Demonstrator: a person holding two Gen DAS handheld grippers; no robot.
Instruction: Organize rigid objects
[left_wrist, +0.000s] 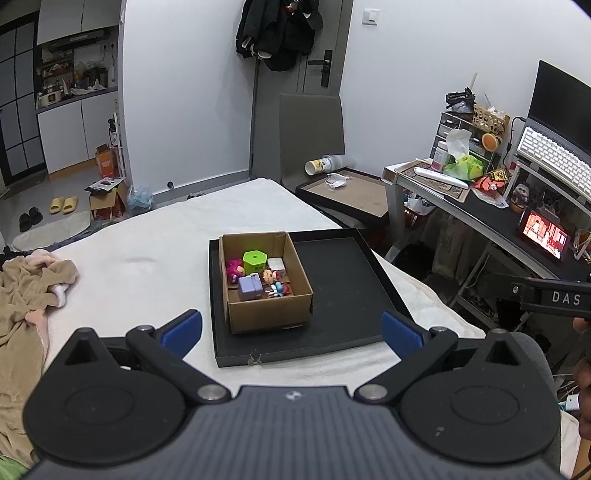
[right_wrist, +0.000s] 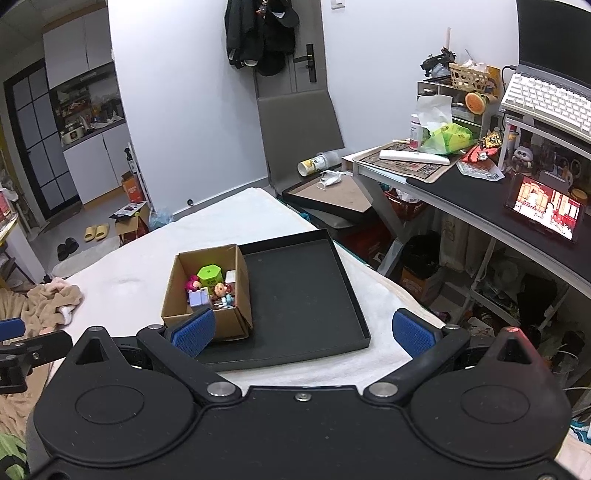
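A cardboard box (left_wrist: 269, 310) stands in the left part of a black tray (left_wrist: 343, 280) on the white bed. Inside it are a green hexagonal container (left_wrist: 255, 260), a purple cube (left_wrist: 249, 288), a pink plush toy (left_wrist: 235, 267), a small white block (left_wrist: 276, 264) and small figurines (left_wrist: 273, 282). My left gripper (left_wrist: 291, 332) is open and empty, hovering before the tray's near edge. My right gripper (right_wrist: 303, 332) is open and empty above the tray's (right_wrist: 314, 291) near edge; its left pad (right_wrist: 194, 330) overlaps the box (right_wrist: 184, 295) in view.
A beige cloth (left_wrist: 26, 291) lies on the bed at the left. A grey chair (left_wrist: 310, 133) and a second black tray (left_wrist: 347, 195) stand beyond the bed. A cluttered desk (left_wrist: 480, 206) with a keyboard and a lit screen is at the right.
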